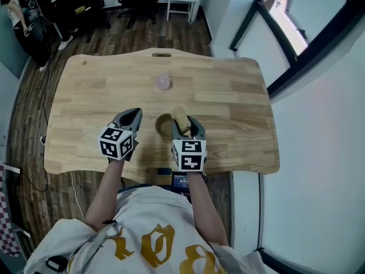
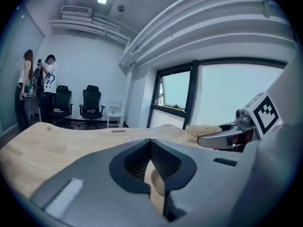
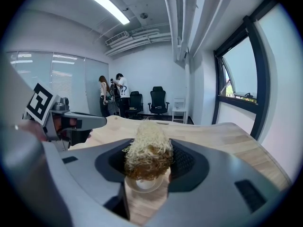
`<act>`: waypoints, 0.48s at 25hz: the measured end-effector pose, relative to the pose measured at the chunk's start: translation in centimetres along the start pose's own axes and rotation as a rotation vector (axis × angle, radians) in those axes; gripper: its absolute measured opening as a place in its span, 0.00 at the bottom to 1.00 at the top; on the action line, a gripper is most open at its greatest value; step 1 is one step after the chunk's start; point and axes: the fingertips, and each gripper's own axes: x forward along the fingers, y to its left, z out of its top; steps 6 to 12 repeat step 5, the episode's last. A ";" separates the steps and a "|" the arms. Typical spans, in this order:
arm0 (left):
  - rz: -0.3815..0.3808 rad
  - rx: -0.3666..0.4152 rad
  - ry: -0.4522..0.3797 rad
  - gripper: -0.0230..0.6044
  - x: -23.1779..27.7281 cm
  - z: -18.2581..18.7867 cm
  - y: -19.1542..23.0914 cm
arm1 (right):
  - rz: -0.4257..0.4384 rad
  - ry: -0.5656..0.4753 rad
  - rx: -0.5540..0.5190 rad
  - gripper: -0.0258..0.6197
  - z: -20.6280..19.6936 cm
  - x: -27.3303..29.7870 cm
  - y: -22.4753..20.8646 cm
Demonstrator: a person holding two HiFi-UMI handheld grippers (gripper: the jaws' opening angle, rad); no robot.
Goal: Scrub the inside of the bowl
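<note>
Two grippers sit over the near half of the wooden table (image 1: 228,96), and I read them like this. On my right gripper (image 1: 188,123) the jaws are clamped on a straw-coloured scrubber (image 3: 144,157). Its fibrous tuft sticks up past the pads, and its darker lower end sits over the bowl (image 3: 142,186). In the head view the bowl rests on the table between the two grippers, just beside the right one. The left gripper (image 2: 150,143) has its jaws brought together at the tips with nothing held; the bowl's rim shows through the gap below them. Farther up the table lies a small pinkish thing (image 1: 163,83) — possibly a clear cup, too blurred for me to say.
</note>
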 end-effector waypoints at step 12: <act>0.002 0.004 -0.005 0.04 -0.3 0.0 -0.3 | -0.004 0.000 -0.002 0.34 -0.3 -0.4 -0.2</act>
